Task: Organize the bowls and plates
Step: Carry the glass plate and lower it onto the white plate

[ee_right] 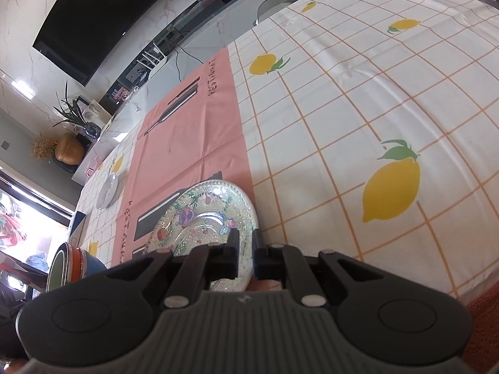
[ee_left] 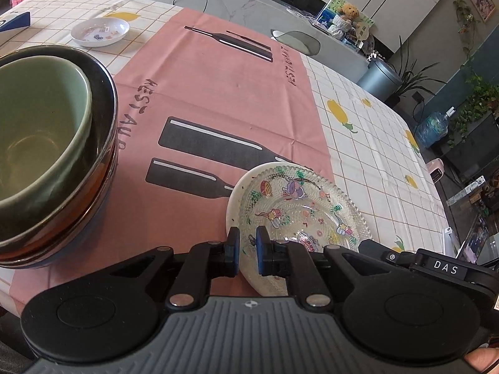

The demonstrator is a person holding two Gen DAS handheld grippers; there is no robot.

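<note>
Two grippers clamp one stack: the left gripper [ee_left: 248, 251] pinches the near rim of a patterned glass plate [ee_left: 299, 208] and the white plate [ee_left: 237, 193] beneath it, while the right gripper [ee_right: 246, 257] is clenched on the glass plate's opposite edge. The pair sits tilted over the pink mat [ee_left: 218, 99] on the tabletop [ee_left: 374, 143]. Nested bowls [ee_left: 56, 143] stand just left; a small dish [ee_left: 99, 31] waits far off. Likely next: settling this stack flat, then fetching that dish.
</note>
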